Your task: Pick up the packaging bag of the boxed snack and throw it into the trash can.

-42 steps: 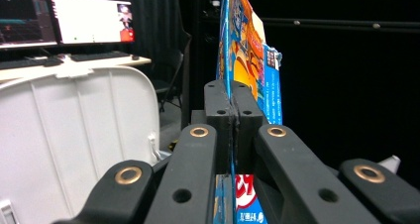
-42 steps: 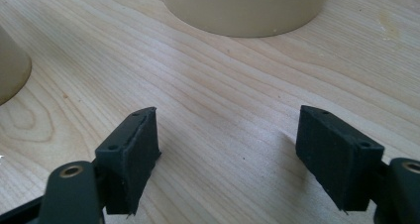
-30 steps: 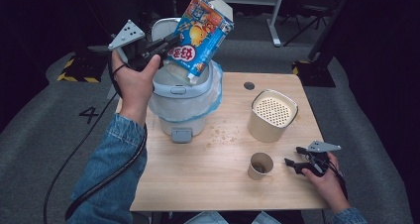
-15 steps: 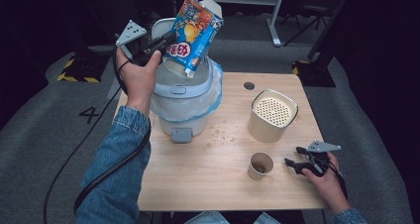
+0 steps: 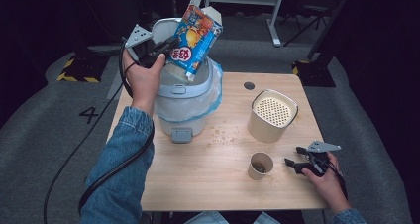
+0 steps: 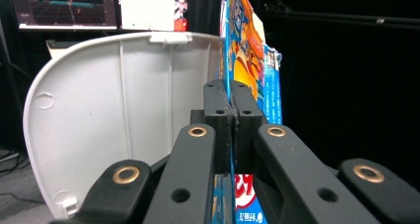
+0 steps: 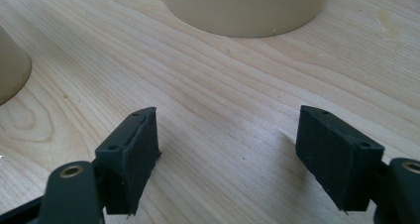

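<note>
A dark room is surrounding a pale wooden table (image 5: pixel 198 184). The left gripper (image 5: pixel 166 48) is clamping a blue snack box (image 5: pixel 195 38), tilting it over the open white bin (image 5: pixel 185 102) standing near the table's far left edge. The right gripper (image 5: pixel 292 163) is resting at the near right edge, jaws apart and holding nothing, beside a paper cup (image 5: pixel 260 165). A beige perforated container (image 5: pixel 273 116) is sitting behind the cup, with bare wood lying between it and the bin.

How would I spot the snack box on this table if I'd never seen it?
Find the white bin with the blue liner at the table's back left. Tilted above its open mouth is the box, pinched in the left gripper. It is the one bright blue and orange thing; the cup and canister are beige.
</note>
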The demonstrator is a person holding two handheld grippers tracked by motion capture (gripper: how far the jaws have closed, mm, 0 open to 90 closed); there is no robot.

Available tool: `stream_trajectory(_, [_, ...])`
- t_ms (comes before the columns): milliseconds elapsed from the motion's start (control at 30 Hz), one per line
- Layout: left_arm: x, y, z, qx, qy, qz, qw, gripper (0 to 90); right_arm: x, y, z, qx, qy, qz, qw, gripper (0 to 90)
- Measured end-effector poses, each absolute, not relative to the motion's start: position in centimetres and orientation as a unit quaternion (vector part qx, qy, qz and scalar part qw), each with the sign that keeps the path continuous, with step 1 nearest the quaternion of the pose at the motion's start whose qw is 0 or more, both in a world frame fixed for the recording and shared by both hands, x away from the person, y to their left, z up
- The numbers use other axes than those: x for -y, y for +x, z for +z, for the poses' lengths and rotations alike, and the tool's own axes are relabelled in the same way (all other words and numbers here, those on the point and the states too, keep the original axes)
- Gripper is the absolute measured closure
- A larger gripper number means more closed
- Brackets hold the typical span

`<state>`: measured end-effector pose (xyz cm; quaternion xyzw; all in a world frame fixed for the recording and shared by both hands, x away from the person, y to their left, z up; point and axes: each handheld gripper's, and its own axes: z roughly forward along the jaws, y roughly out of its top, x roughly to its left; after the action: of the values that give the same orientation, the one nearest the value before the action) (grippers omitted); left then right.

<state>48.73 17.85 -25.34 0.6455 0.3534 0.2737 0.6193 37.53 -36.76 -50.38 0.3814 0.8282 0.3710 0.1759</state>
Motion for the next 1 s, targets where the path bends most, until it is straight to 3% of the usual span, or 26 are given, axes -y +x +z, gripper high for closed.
stream_trajectory(33, [-17.6,48.9,-25.4,-0.357,0.658,0.270,0.605,81.1,36.8,37.5,-50.4,-0.828,0.381,0.371,0.176,24.8])
stream_trajectory(100, [-17.5,48.8,-25.4,-0.364,0.663,0.273,0.595,55.3,36.8,37.5,-50.4,-0.828,0.381,0.371,0.176,24.8])
stream_trajectory(133, [-17.4,48.3,-25.1,-0.368,0.663,0.295,0.581,47.5,36.8,37.5,-50.4,-0.828,0.381,0.371,0.176,24.8])
stream_trajectory(200, [-17.6,47.6,-24.5,-0.365,0.663,0.301,0.580,40.9,36.8,37.5,-50.4,-0.828,0.382,0.371,0.176,24.8])
stream_trajectory(533, [-17.9,44.6,-23.9,-0.331,0.694,0.271,0.580,41.9,36.8,37.5,-50.4,-0.828,0.382,0.371,0.176,24.8])
stream_trajectory(1000, [-18.9,39.0,-25.9,-0.287,0.734,0.219,0.575,40.8,36.8,37.5,-50.4,-0.828,0.382,0.372,0.174,24.8])
